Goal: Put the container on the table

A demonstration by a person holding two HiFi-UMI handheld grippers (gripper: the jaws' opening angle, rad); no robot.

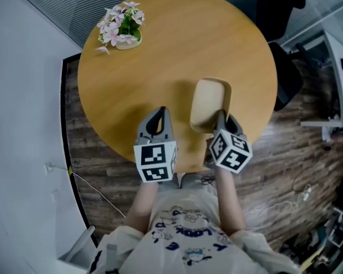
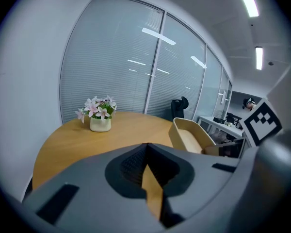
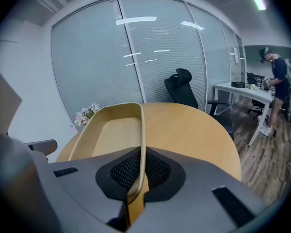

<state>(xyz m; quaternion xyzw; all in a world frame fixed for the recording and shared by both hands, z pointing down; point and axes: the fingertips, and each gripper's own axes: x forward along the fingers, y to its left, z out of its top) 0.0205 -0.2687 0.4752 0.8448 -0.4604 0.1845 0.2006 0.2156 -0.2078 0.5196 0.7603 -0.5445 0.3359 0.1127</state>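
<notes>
A beige oblong container (image 1: 210,103) hangs over the near right part of the round wooden table (image 1: 160,67) and casts a shadow on it to its left. My right gripper (image 1: 221,120) is shut on the container's near rim. In the right gripper view that thin rim (image 3: 142,144) runs between the jaws of the right gripper (image 3: 139,171). My left gripper (image 1: 158,117) is beside it to the left, over the table's near edge, shut with nothing in it. The left gripper view shows the left gripper (image 2: 146,152) with its jaws together and the container (image 2: 189,134) to the right.
A small pot of pink flowers (image 1: 123,27) stands at the table's far left. A black office chair (image 1: 283,16) sits behind the table at the right, with a white desk (image 1: 338,79) further right. A person (image 3: 276,81) stands by a desk far off. Cables lie on the wood floor (image 1: 300,198).
</notes>
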